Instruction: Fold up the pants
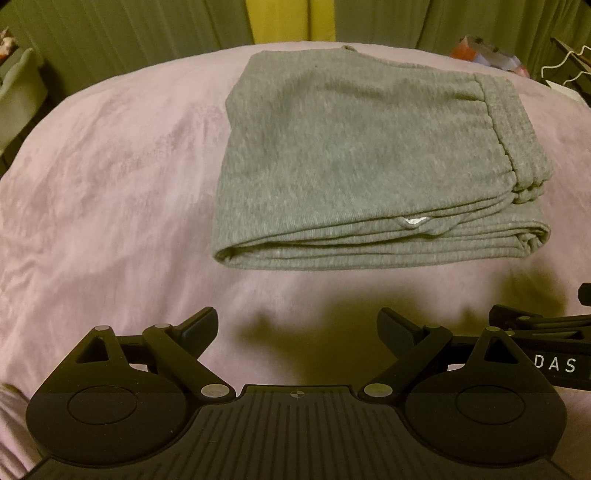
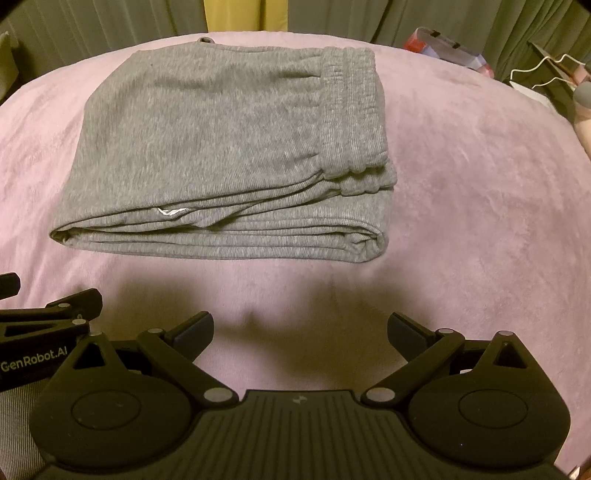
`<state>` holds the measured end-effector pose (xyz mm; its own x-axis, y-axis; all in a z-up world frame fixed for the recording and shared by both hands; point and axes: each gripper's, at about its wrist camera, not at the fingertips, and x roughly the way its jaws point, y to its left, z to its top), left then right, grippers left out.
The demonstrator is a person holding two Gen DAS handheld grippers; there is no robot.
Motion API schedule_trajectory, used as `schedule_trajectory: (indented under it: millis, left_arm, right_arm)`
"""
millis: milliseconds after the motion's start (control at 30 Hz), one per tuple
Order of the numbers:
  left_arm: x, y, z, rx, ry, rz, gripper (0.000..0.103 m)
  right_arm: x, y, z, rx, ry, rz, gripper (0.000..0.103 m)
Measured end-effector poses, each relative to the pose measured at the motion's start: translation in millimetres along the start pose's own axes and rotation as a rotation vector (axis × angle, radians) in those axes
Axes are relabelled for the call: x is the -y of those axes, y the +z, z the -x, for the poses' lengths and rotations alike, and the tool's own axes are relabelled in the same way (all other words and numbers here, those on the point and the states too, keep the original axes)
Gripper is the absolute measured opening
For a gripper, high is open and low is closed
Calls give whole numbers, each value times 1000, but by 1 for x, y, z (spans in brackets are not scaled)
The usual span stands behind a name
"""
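Note:
The grey pants [image 1: 362,158] lie folded into a thick rectangular stack on the pink bed cover [image 1: 110,184], with the elastic waistband on the right side. They also show in the right wrist view [image 2: 221,155], left of centre. My left gripper [image 1: 297,326] is open and empty, held back from the stack's near edge. My right gripper [image 2: 301,330] is open and empty too, also short of the near edge. The right gripper's body [image 1: 546,332] shows at the lower right of the left wrist view. The left gripper's body [image 2: 44,325] shows at the lower left of the right wrist view.
The pink cover [image 2: 461,184] spreads wide around the stack. Green curtains [image 1: 147,26] hang behind the bed. A red and blue box [image 2: 443,48] and white hangers [image 2: 546,70] sit at the far right. A pale bin [image 1: 18,96] stands at the far left.

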<state>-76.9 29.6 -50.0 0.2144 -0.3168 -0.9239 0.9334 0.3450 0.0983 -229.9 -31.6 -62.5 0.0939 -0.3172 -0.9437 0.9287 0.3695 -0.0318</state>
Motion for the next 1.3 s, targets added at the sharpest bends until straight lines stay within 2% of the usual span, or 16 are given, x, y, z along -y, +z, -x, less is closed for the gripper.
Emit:
schedule_trajectory:
  millis: [1300]
  left_arm:
    - [2,-1,-2,-12,23,-21,97]
  right_arm:
    - [0,-2,-5,-21,5,9,100]
